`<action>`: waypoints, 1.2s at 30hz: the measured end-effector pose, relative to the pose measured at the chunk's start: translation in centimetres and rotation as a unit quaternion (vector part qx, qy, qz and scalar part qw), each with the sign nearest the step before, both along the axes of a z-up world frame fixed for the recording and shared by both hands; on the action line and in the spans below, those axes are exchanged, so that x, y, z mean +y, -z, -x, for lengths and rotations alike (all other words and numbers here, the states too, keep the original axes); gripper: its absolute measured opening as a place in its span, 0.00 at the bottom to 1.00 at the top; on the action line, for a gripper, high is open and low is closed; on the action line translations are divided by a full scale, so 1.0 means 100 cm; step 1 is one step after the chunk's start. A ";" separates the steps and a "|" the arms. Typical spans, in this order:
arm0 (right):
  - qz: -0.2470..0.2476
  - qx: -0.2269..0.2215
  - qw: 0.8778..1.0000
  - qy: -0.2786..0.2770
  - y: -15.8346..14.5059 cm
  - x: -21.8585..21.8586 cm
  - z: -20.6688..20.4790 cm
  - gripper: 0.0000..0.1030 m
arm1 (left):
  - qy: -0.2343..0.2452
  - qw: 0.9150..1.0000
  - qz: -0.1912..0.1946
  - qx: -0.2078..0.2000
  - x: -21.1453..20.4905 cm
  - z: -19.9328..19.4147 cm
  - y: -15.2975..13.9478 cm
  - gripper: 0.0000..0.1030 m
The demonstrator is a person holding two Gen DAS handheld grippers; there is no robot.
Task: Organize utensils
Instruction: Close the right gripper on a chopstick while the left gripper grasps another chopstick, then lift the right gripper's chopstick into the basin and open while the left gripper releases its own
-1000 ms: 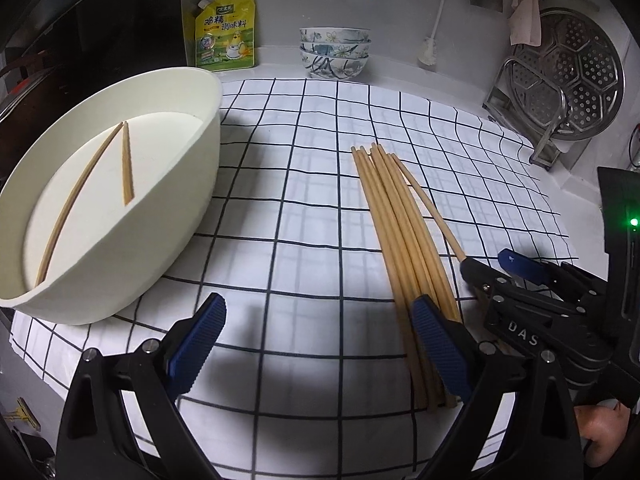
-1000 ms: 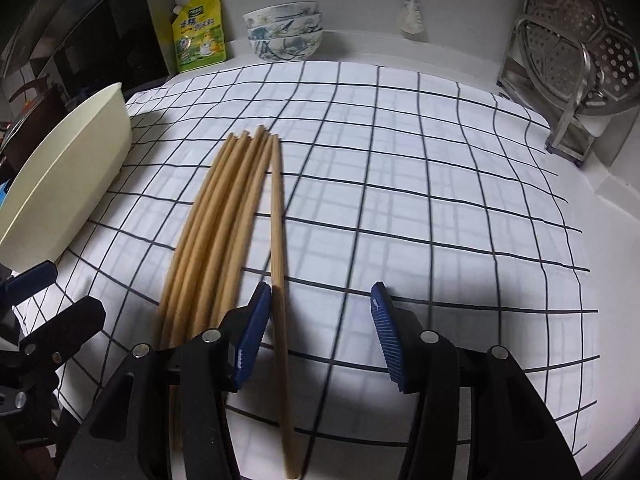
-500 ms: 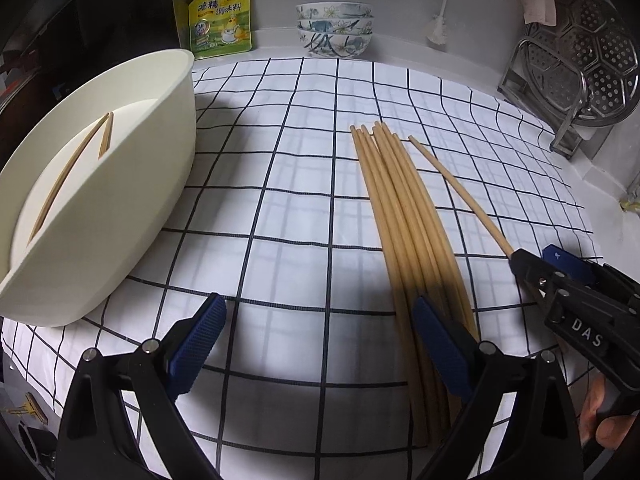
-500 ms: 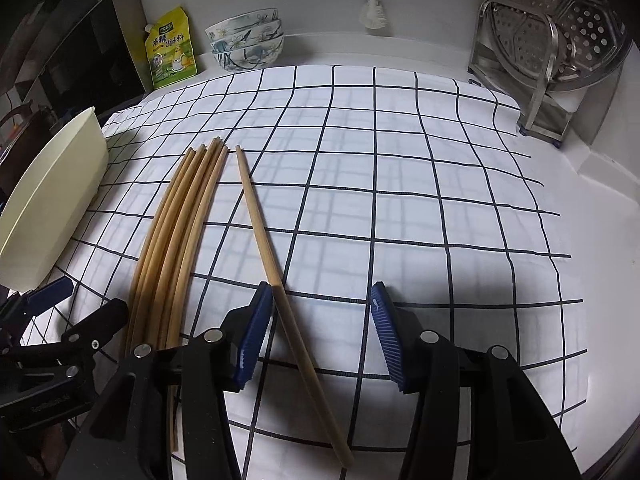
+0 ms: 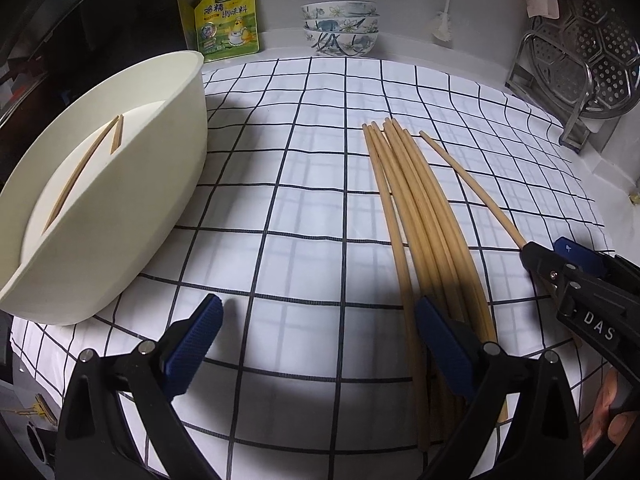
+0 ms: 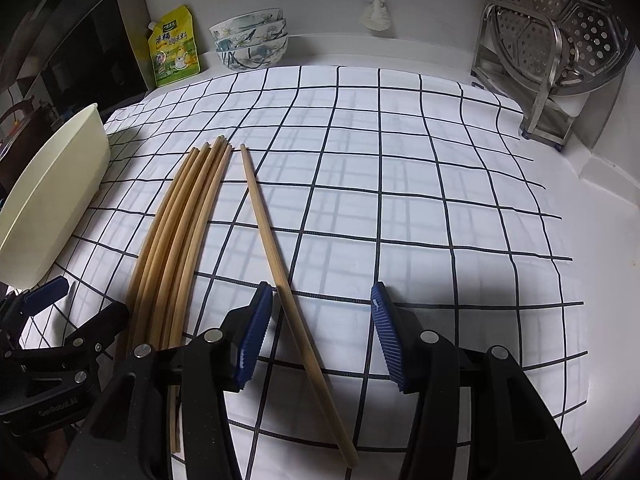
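Several wooden chopsticks lie in a bundle point(image 5: 420, 220) point(image 6: 180, 232) on the checked cloth point(image 5: 312, 184). One single chopstick point(image 6: 272, 248) point(image 5: 472, 188) lies apart, to the right of the bundle. My right gripper point(image 6: 320, 302) is open over it; the stick passes between the jaws, close beside the left finger point(image 6: 256, 320). My left gripper point(image 5: 318, 320) is open above the cloth, with its right finger point(image 5: 436, 332) over the near end of the bundle. A white oval basin point(image 5: 160, 184) point(image 6: 52, 200) at the left holds two chopsticks point(image 5: 92, 160).
Stacked patterned bowls point(image 5: 340, 28) and a yellow pouch point(image 5: 226, 16) stand at the back wall. A metal steamer rack point(image 5: 580, 68) point(image 6: 560, 52) stands at the back right. The cloth ends near the counter's right edge point(image 6: 600, 240).
The single chopstick has swung away from the bundle, and a gap now shows between them. The left gripper has sunk a little toward the cloth. Both grippers' jaws stay as wide as before.
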State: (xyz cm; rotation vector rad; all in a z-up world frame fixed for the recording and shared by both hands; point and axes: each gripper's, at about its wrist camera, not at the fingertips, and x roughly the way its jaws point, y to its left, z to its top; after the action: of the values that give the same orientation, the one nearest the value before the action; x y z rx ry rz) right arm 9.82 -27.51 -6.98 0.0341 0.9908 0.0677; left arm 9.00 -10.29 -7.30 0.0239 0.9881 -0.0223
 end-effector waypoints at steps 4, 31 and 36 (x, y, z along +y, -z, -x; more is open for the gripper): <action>0.000 0.000 1.000 0.000 0.000 0.000 0.000 0.48 | 0.002 1.000 -0.005 0.003 -0.003 -0.004 0.001 0.94; 0.000 -0.010 0.999 -0.051 0.000 0.017 0.003 0.06 | 0.037 0.999 0.024 0.010 -0.018 -0.018 -0.004 0.07; -0.021 -0.011 0.999 -0.040 -0.004 0.013 0.006 0.06 | 0.049 0.998 0.046 0.019 -0.014 -0.012 -0.008 0.07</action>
State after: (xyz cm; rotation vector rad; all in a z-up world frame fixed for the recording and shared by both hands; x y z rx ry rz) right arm 9.25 -26.26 -6.60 0.0320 0.9688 0.1613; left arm 10.16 -11.65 -6.47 -0.0125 1.0223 -0.1598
